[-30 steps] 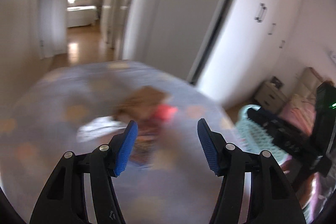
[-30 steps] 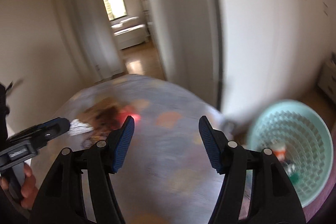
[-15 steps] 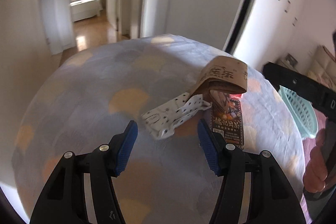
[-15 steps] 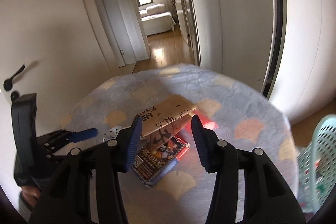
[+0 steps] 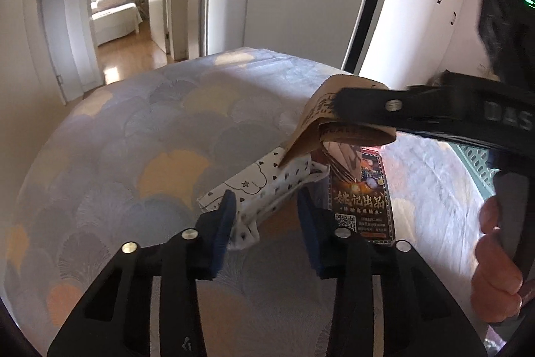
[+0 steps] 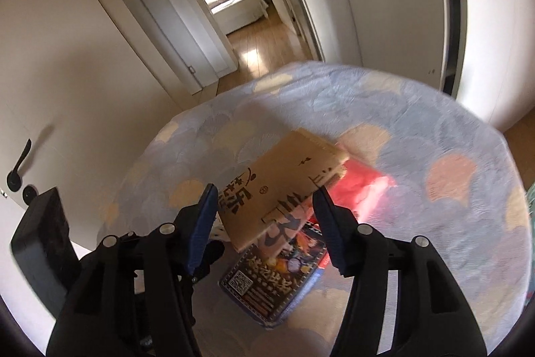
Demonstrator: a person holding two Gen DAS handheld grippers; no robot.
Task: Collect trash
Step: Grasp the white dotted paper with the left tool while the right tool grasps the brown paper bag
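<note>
Now that both grippers have closed in from half a second ago, we straddle the white wrapper (image 5: pixel 267 186) with our left gripper (image 5: pixel 267 225) and the brown bag (image 6: pixel 284 186) with our right gripper (image 6: pixel 264 223), both part-open on the bedspread (image 5: pixel 133 136), gripping nothing yet.

- We see a white wrapper (image 5: pixel 267 186) with small black hearts.
- Our brown paper bag (image 6: pixel 284 179) carries black characters.
- The tablecloth (image 5: pixel 140 136) shows grey-blue, yellow and orange fans.

The dark packet (image 5: pixel 359 189) is showing gold characters "姚记出品" above a QR code. White letters "DAS" are reading on the right gripper (image 5: pixel 434 112). The brown paper bag (image 6: pixel 284 186) is carrying black brush characters, illegible.
</note>
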